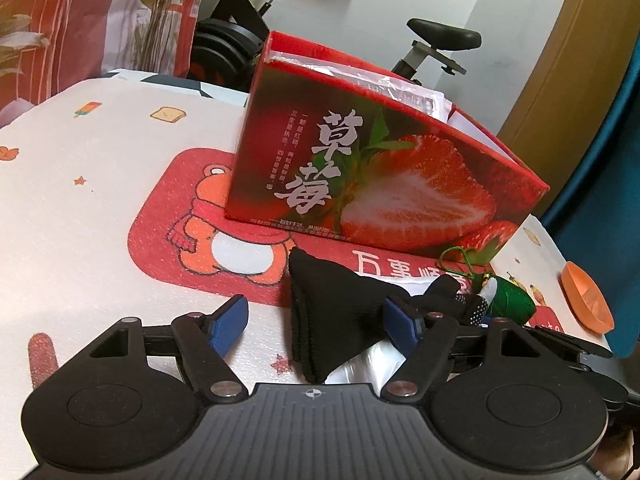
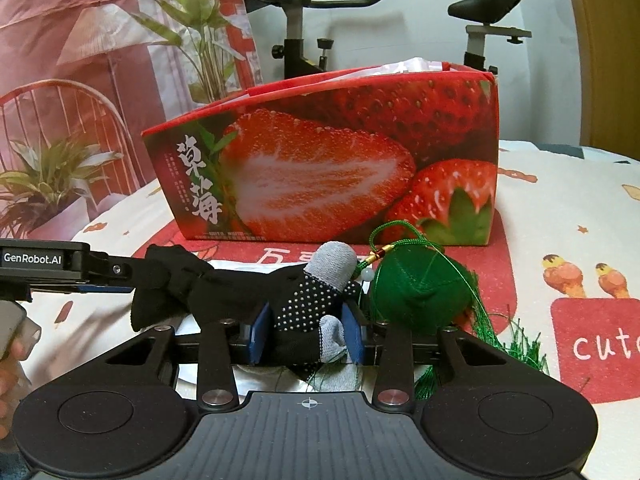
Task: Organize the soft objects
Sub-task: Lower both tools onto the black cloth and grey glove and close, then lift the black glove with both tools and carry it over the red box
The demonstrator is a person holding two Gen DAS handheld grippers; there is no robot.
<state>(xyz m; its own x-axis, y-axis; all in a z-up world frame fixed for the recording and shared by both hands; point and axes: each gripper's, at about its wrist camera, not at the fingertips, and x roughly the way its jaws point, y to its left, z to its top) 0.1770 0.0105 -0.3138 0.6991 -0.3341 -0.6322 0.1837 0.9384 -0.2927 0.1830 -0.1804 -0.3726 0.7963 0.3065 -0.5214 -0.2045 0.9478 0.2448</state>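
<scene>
A black knit glove (image 1: 332,312) with dotted palm and grey fingertips lies on the table in front of a red strawberry box (image 1: 376,168). My left gripper (image 1: 316,320) is open, its jaws standing around the glove's cuff end. My right gripper (image 2: 306,334) is shut on the glove's finger end (image 2: 308,304). The box (image 2: 340,160) stands upright behind it. A green stuffed ornament (image 2: 420,292) with a cord and tassel lies right of the right gripper, touching the glove. The ornament also shows in the left wrist view (image 1: 512,300).
An orange paper boat (image 1: 586,298) lies at the table's right edge. A clear plastic bag (image 1: 360,364) lies under the glove. The box holds white plastic bags (image 1: 384,84). An exercise bike (image 2: 304,32) stands behind the table. The left gripper's arm (image 2: 60,266) reaches in from the left.
</scene>
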